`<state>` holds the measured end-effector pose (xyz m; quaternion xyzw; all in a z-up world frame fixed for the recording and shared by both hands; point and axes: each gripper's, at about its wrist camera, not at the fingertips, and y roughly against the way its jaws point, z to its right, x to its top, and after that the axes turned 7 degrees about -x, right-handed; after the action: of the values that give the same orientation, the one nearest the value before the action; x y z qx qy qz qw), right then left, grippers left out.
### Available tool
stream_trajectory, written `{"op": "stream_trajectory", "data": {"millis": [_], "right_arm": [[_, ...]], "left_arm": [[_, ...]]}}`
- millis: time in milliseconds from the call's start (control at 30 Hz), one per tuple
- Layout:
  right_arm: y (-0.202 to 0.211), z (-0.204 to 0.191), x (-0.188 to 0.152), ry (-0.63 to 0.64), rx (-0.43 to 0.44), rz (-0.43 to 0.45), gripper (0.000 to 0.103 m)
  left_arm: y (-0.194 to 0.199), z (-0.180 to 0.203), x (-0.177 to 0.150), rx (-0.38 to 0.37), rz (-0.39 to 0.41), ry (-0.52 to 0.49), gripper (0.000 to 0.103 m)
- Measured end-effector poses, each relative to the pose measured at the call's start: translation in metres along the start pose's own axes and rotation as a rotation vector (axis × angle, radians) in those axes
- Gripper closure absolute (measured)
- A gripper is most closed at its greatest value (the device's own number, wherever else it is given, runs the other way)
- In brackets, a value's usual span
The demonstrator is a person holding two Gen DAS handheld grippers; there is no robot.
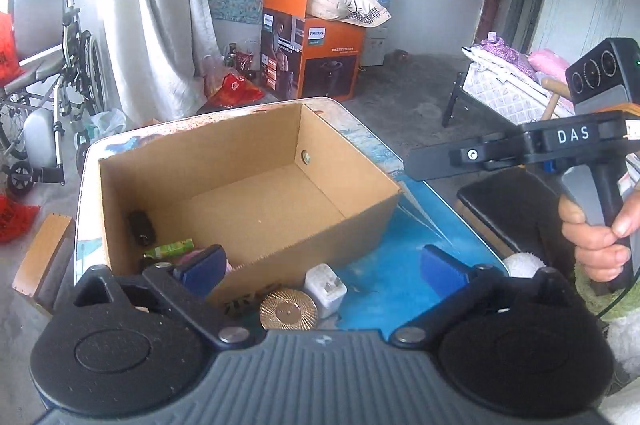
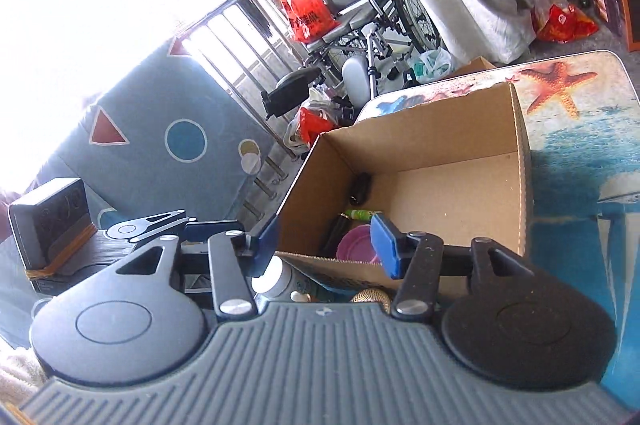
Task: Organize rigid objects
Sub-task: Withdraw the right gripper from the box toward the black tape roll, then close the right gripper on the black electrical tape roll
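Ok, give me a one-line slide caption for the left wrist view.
Open left gripper hovers over a white charger and gold disc beside the cardboard box; right gripper waits nearby.

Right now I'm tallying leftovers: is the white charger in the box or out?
Out: the white charger lies on the table outside the cardboard box.

On the table: an open cardboard box toward the rear. Inside it, along the left wall: a cylinder, a tube nearer, a round lid nearest. Outside, against the near wall: a ridged disc and, just right of it, a plug adapter. Behind the table, on the floor: a printed carton.
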<state>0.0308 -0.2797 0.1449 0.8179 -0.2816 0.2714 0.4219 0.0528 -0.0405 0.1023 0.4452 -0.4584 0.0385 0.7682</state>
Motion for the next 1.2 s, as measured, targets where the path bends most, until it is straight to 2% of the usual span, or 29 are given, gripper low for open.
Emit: {"op": "stream_trajectory", "data": {"millis": [133, 267, 367, 533, 667, 800, 933, 1033, 1200], "right_arm": [[0.002, 0.004, -0.051, -0.02, -0.064, 0.008, 0.048], [-0.03, 0.008, -0.096, -0.079, -0.097, -0.061, 0.048], [-0.057, 0.002, -0.117, -0.07, -0.12, -0.113, 0.048], [-0.092, -0.009, -0.132, -0.043, -0.125, -0.184, 0.05], [-0.122, -0.015, -0.135, -0.025, -0.139, -0.242, 0.056], [-0.144, -0.02, -0.139, 0.005, -0.161, -0.282, 0.067], [-0.158, -0.022, -0.142, 0.016, -0.174, -0.317, 0.073], [-0.16, -0.02, -0.144, 0.009, -0.171, -0.332, 0.073], [-0.147, -0.007, -0.143, -0.017, -0.196, -0.317, 0.073]], "left_arm": [[-0.014, 0.016, -0.044, 0.006, 0.022, 0.043, 0.0], [-0.03, 0.019, -0.078, 0.103, 0.027, 0.05, 0.0], [-0.046, 0.013, -0.093, 0.15, -0.027, 0.064, 0.0], [-0.062, 0.001, -0.117, 0.201, -0.118, 0.077, 0.0], [-0.076, -0.005, -0.124, 0.193, -0.156, 0.081, 0.002], [-0.084, -0.009, -0.127, 0.186, -0.175, 0.082, 0.012], [-0.087, -0.013, -0.128, 0.156, -0.183, 0.099, 0.016], [-0.086, -0.013, -0.126, 0.133, -0.178, 0.102, 0.016], [-0.09, -0.009, -0.119, 0.034, -0.167, 0.131, 0.016]]}}
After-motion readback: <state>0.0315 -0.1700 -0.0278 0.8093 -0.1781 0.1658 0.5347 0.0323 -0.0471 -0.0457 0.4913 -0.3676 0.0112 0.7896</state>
